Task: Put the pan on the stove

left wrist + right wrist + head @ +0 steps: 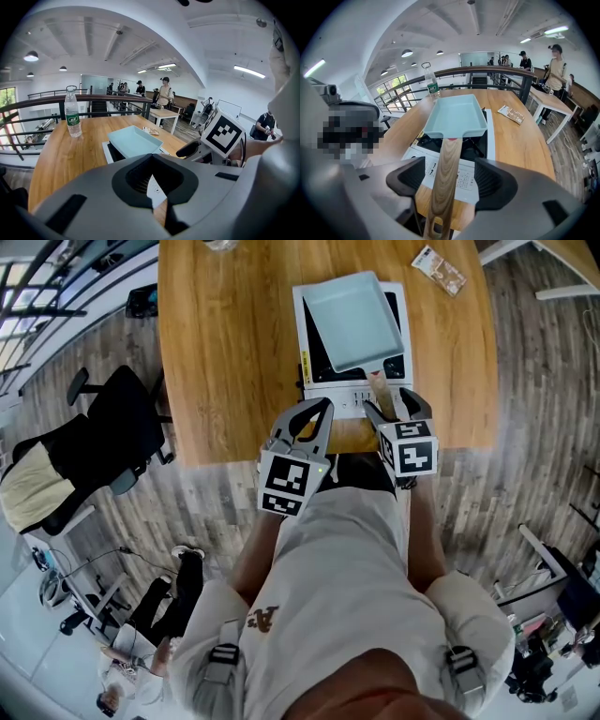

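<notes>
The pan (354, 320) sits on the stove (330, 397), near the front edge of the table (225, 362). Its handle (443, 183) points back at me, between the parted jaws of my right tongs (394, 407), touching neither. My left tongs (314, 415) are just beside them. A bottle (72, 115) stands far left, a packet (439, 270) far right.

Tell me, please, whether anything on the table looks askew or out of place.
The light-blue pan sits skewed on the induction stove, rotated against its edges, one corner poking past the far edge. Its wooden handle lies between the open jaws of the right gripper. Nothing looks spilled or damaged.
</notes>
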Demonstrator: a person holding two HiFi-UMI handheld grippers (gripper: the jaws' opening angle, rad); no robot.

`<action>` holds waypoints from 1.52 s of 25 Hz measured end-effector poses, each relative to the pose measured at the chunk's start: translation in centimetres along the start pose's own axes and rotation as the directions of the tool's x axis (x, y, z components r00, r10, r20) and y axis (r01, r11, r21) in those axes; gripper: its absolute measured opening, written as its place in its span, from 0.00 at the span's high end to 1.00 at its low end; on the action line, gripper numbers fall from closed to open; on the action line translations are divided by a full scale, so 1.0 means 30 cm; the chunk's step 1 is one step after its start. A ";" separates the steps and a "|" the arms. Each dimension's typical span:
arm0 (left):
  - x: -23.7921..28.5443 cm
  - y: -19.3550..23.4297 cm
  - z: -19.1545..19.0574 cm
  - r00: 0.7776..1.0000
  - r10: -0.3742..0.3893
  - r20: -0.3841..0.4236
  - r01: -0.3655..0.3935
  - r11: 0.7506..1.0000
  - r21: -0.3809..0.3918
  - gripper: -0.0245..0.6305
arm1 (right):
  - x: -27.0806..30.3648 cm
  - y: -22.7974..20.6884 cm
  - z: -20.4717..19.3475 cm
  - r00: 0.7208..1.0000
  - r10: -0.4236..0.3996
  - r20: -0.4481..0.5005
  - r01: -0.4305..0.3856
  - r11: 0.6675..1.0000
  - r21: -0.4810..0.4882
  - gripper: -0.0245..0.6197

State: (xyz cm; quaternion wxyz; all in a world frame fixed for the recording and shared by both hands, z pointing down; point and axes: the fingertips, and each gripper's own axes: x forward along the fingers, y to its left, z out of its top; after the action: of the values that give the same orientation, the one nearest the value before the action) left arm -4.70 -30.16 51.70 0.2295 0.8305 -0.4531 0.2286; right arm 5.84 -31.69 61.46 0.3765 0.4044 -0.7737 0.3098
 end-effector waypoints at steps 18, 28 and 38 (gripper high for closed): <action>-0.151 0.047 0.104 0.993 0.029 0.114 -0.034 0.999 0.042 0.93 | -0.336 0.046 0.206 0.943 -0.127 0.309 0.152 0.987 -0.058 0.69; -0.271 0.050 0.236 0.973 0.024 0.228 -0.044 0.996 0.083 0.93 | -0.527 0.114 0.339 0.840 -0.153 0.521 0.225 0.971 -0.077 0.91; -0.386 0.073 0.317 0.943 0.057 0.329 -0.083 0.994 0.065 0.93 | -0.649 0.178 0.393 0.786 -0.109 0.608 0.217 0.970 -0.106 0.93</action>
State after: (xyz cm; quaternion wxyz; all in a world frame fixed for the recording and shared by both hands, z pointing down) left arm -10.54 -29.32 37.76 0.1102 0.8485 -0.5049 0.1138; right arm 4.92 -30.72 38.12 0.1719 0.5133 -0.8383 0.0654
